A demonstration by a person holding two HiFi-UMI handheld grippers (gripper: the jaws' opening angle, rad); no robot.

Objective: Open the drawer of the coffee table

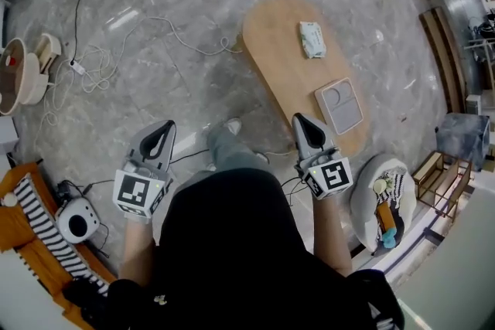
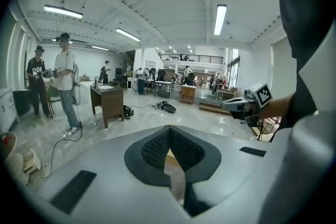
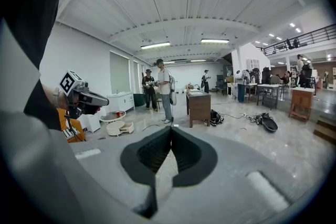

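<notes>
A: Grey left gripper [image 1: 165, 127] and grey right gripper [image 1: 302, 121]?
B: Both jaws closed tip to tip, holding nothing.
A: Oval light-wood coffee table [image 1: 271, 50]?
B: Ahead on the grey marble floor [image 1: 178, 81], nearer the right gripper, untouched.

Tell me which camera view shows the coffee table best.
The head view. It looks down on the coffee table and takes in nearly all of its oval wooden top, with a wipes pack and a grey square tray on it, though no drawer shows. Both gripper views look across the room past shut jaws, and neither clearly shows the table.
</notes>
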